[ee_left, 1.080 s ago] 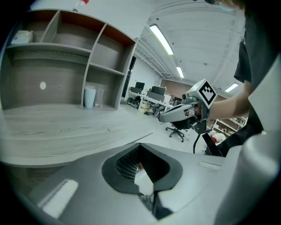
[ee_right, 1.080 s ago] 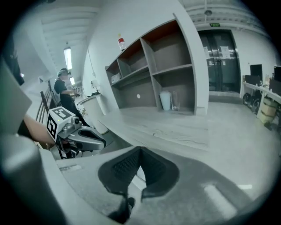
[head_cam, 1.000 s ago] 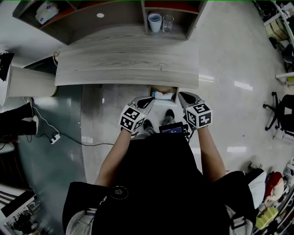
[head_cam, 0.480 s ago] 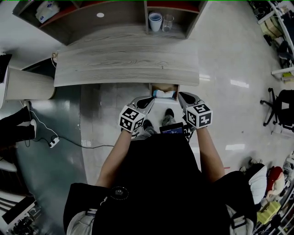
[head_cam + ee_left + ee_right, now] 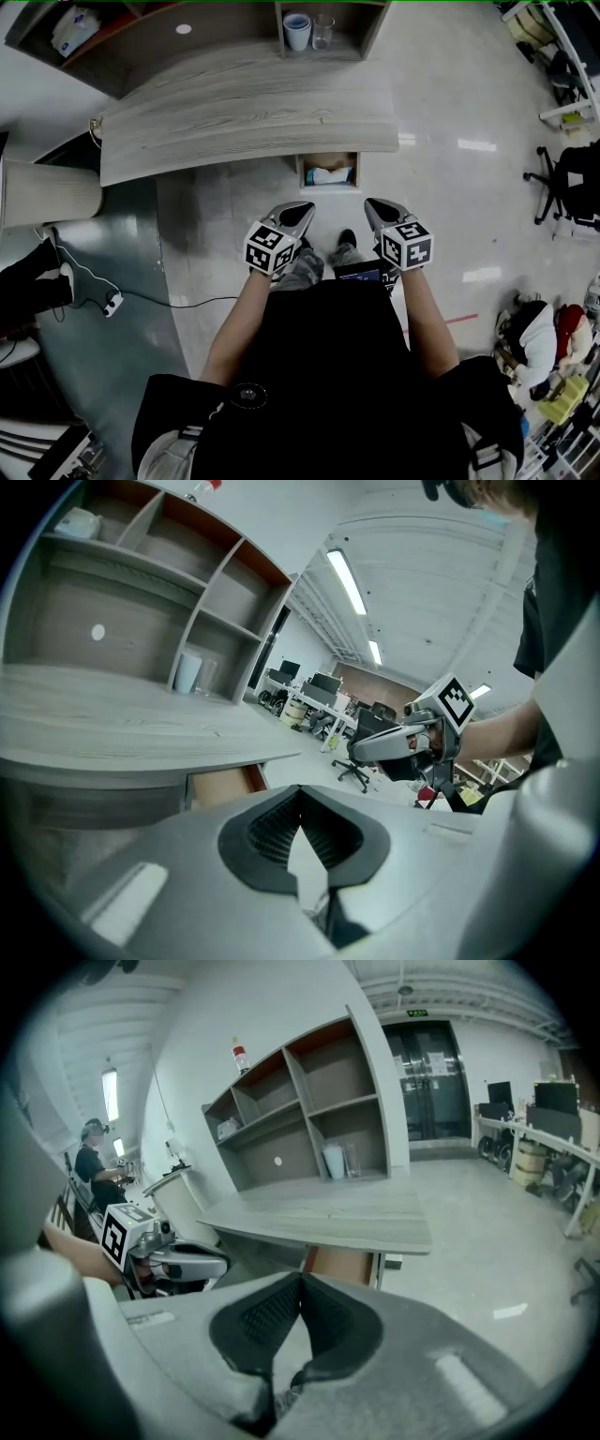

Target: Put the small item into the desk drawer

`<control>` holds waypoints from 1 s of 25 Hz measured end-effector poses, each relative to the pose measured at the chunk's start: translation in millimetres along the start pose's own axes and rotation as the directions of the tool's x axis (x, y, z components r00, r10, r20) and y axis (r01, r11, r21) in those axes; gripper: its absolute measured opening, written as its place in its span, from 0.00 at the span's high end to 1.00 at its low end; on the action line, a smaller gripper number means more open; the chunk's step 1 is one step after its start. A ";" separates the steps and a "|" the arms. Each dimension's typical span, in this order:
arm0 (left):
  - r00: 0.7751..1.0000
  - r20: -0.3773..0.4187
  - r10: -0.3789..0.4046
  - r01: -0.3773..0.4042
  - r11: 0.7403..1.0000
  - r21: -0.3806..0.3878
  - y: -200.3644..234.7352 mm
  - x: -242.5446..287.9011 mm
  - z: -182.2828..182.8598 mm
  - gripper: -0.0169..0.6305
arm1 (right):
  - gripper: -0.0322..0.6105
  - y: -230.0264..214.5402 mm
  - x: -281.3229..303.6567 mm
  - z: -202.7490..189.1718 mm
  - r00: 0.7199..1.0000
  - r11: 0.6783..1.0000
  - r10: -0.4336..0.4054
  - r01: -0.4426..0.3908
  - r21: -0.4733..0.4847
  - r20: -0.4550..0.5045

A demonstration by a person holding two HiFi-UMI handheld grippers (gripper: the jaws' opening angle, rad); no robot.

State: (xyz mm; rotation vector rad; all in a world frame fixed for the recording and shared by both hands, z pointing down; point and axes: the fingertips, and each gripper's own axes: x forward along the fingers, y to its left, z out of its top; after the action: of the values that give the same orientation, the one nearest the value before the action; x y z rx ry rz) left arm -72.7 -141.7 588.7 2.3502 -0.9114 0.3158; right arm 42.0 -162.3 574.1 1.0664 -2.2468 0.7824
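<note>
On the left gripper (image 5: 300, 797) the fingers are pressed together, ribbed black pads meeting at the tip, with nothing held. The right gripper (image 5: 301, 1283) is the same: closed tight and empty. From the head view I find the small item (image 5: 330, 175) lying inside the open drawer (image 5: 328, 187), just under the front edge of the worktop (image 5: 244, 112). It is a pale blue-and-white lump, too small for me to tell its shape or material. Neither gripper view shows the inside of the drawer (only a brownish wooden side panel peeks out below the worktop). Both grippers hang over the glossy floor (image 5: 441, 112), apart from the drawer. The worktop is grey wood-grain with a curved edge. Behind it, in a shelf unit (image 5: 178, 52), stand a pale cup (image 5: 297, 30) and a clear glass (image 5: 323, 28).
</note>
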 end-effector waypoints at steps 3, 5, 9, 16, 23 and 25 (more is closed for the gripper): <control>1.000 0.011 -0.008 0.008 1.000 0.001 -9.7 1.5 0.8 0.97 | 0.95 -4.0 -11.4 -2.5 1.000 1.000 -0.013 0.013 0.010 0.008; 1.000 0.019 -0.009 0.008 1.000 0.006 -15.2 2.9 3.2 0.97 | 0.95 -4.4 -17.1 -1.0 1.000 1.000 -0.012 0.012 0.008 0.020; 1.000 0.019 -0.004 0.004 1.000 0.019 -29.6 5.8 1.4 0.97 | 0.95 -4.9 -28.6 -0.3 0.999 1.000 0.000 0.000 0.000 0.046; 1.000 -0.005 0.018 -0.017 0.999 0.033 -70.9 13.6 -19.2 0.97 | 0.95 -13.9 -58.0 -19.4 0.996 0.999 0.032 -0.034 0.017 0.088; 0.998 -0.027 0.060 -0.058 0.996 0.065 -115.9 12.1 -41.3 0.97 | 0.95 -23.6 -98.7 -56.8 0.991 0.997 0.048 -0.054 0.049 0.125; 0.997 -0.027 0.074 -0.072 0.995 0.071 -129.0 9.5 -48.4 0.97 | 0.95 -25.0 -110.9 -67.3 0.989 0.997 0.054 -0.062 0.055 0.136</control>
State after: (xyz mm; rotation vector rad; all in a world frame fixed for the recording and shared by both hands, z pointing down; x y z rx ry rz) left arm 21.2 -41.5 574.2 2.3733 -0.9886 0.4175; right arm 137.3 -73.1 553.6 1.1161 -2.3906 0.8279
